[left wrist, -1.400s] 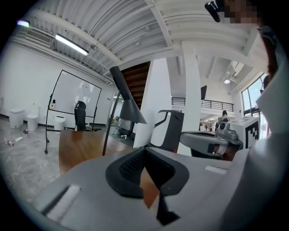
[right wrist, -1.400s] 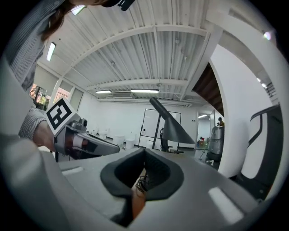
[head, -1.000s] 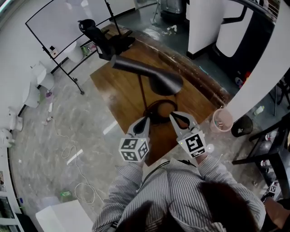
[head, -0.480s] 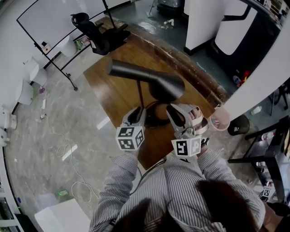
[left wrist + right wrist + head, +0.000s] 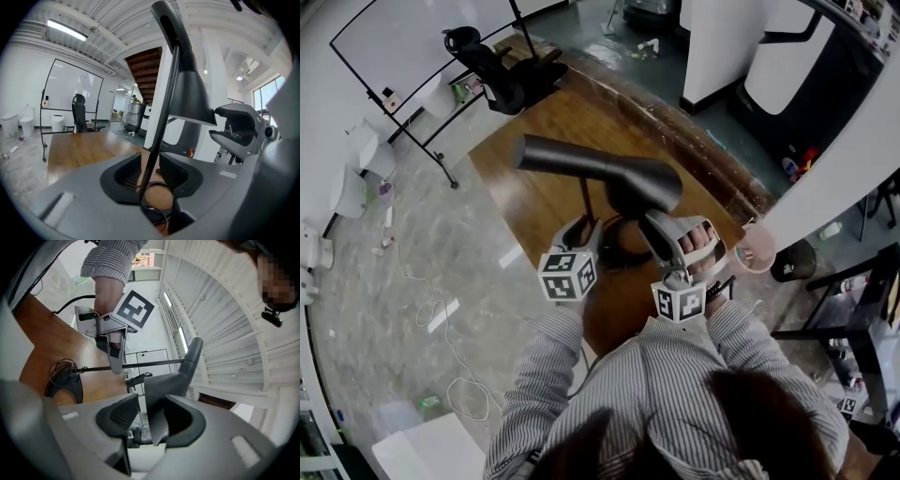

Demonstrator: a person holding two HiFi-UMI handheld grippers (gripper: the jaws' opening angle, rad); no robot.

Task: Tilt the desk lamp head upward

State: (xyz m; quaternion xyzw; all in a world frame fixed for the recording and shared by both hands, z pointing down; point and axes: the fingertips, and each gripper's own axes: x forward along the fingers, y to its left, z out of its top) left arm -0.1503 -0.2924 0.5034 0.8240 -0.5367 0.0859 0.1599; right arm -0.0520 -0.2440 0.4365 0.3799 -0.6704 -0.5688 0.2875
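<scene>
Opening left gripper [image 5: 584, 228]: its jaws are spreading apart in the left gripper view [image 5: 150, 174], with the thin lamp stem [image 5: 161, 122] rising between the pads, unclamped.
Tabletop [image 5: 534, 202]: the wooden surface is carrying the desk lamp toward its near edge.
Lamp base [image 5: 623, 246]: it is sitting flat on the wood between the two grippers (a coiled cable [image 5: 157, 208] is lying beside it).
Lamp head [image 5: 609, 173]: it is hanging above the base, its narrow end pointing toward the tabletop's left edge.
Right gripper [image 5: 675, 230]: its jaws are widening too [image 5: 152, 420], and the lamp head's rim is sitting between them without being squeezed.
</scene>
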